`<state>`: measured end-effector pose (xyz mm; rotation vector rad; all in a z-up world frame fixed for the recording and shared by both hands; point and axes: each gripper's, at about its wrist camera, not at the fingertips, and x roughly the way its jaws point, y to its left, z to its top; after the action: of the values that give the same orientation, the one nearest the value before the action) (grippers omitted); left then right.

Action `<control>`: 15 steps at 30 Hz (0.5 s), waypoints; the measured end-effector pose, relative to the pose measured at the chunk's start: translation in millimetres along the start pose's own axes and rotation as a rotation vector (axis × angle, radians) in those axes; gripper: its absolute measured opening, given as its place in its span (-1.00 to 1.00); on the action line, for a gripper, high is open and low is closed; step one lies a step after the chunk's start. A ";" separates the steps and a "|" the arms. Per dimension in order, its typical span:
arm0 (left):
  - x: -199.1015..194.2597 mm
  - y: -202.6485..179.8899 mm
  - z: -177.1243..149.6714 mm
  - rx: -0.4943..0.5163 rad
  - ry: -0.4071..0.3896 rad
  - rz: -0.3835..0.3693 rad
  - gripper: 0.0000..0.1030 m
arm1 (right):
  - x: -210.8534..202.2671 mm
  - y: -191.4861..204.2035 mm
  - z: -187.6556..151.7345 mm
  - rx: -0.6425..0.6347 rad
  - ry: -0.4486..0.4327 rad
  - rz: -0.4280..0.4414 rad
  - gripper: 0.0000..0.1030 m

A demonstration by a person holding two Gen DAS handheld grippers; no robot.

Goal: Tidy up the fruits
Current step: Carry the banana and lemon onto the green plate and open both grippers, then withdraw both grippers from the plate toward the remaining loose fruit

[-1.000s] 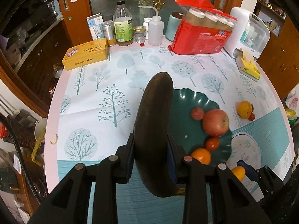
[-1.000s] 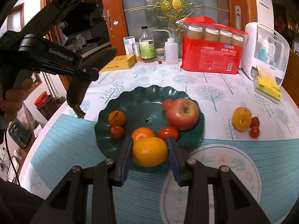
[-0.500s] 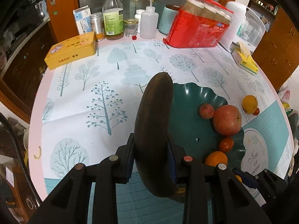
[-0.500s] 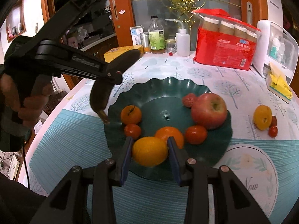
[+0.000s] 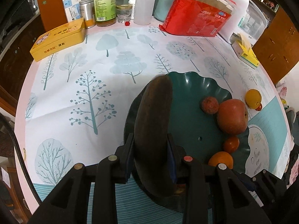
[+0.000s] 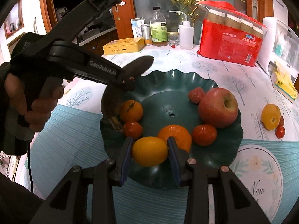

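My left gripper (image 5: 151,158) is shut on a dark overripe banana (image 5: 153,130) and holds it over the left rim of the green scalloped plate (image 5: 196,85). In the right wrist view the banana (image 6: 119,91) hangs above the plate's left side (image 6: 168,78). My right gripper (image 6: 150,152) is shut on a yellow-orange citrus (image 6: 149,151) over the plate's near edge. On the plate lie a red apple (image 6: 217,107), an orange (image 6: 177,134), a tangerine (image 6: 130,110) and small red fruits (image 6: 204,134).
A yellow fruit (image 6: 271,116) and small red fruits (image 6: 280,131) lie on the cloth right of the plate. A yellow tin (image 5: 58,39), bottles (image 5: 103,5), a red cup pack (image 5: 198,16) and a tissue box (image 5: 244,54) stand along the back.
Both grippers have moved in toward the plate. The banana now hangs over the plate's left rim, and the citrus sits lower over the near edge.
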<state>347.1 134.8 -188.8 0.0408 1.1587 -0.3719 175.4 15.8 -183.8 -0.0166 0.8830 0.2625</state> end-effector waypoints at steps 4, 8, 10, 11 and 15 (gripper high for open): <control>-7.8 -1.6 0.6 0.003 -0.022 0.002 -0.19 | 1.7 3.6 3.5 -0.010 -0.011 0.001 -0.27; -17.6 -1.9 -0.2 -0.002 -0.027 0.012 0.10 | 3.1 6.4 7.4 -0.020 -0.015 -0.011 -0.14; -23.1 -2.8 -1.7 0.000 -0.030 0.027 0.21 | 2.4 6.7 8.4 -0.022 -0.021 -0.021 0.03; -26.0 -2.5 -3.0 -0.001 -0.033 0.032 0.23 | 0.7 6.7 8.5 -0.020 -0.027 -0.026 0.08; -37.4 -2.3 -6.9 -0.016 -0.038 0.038 0.29 | -4.5 4.3 8.7 -0.003 -0.036 -0.043 0.09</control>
<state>327.3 144.1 -157.6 0.0418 1.1218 -0.3281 178.3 20.0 -174.4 -0.0334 0.8455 0.2237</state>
